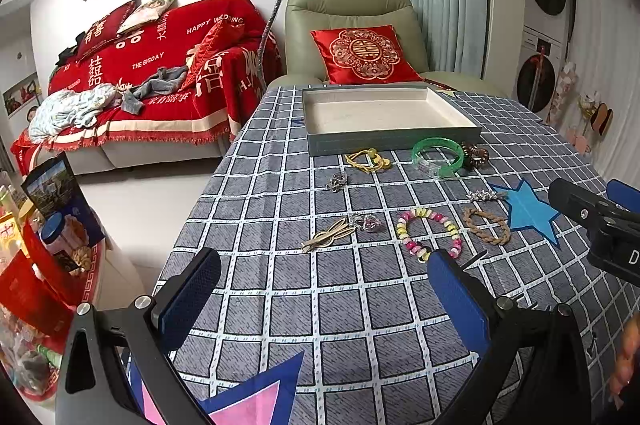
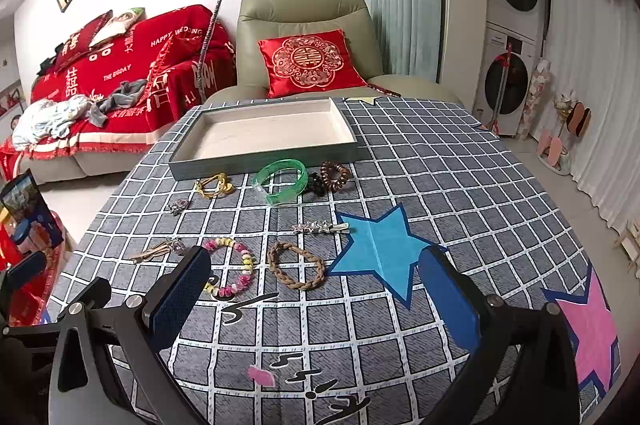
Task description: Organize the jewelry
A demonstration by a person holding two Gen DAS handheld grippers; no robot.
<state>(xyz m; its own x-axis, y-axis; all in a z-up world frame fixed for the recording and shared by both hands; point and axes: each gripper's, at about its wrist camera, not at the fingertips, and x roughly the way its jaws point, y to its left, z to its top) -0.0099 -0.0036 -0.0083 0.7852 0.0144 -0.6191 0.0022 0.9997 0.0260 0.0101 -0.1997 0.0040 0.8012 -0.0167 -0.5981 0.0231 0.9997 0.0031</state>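
Note:
An empty grey tray [image 1: 394,139] [image 2: 260,165] with a white lining stands at the far side of the checked tablecloth. Before it lie a green bangle [image 1: 437,151] [image 2: 281,181], a yellow hair tie [image 1: 368,160] [image 2: 214,185], a brown coil tie [image 2: 335,175], a star clip [image 2: 320,227], a bead bracelet [image 1: 430,233] [image 2: 236,265], a braided band [image 1: 487,225] [image 2: 296,265] and a beige clip [image 1: 326,235]. My left gripper [image 1: 324,299] is open and empty, above the cloth short of the bead bracelet. My right gripper [image 2: 316,289] is open and empty, near the braided band.
A green armchair [image 2: 304,9] with a red cushion stands behind the table. A red-covered sofa [image 1: 160,65] is at the left. A side stand with boxes and jars [image 1: 52,225] is close to the table's left edge. Stacked washing machines [image 2: 512,37] are at the right.

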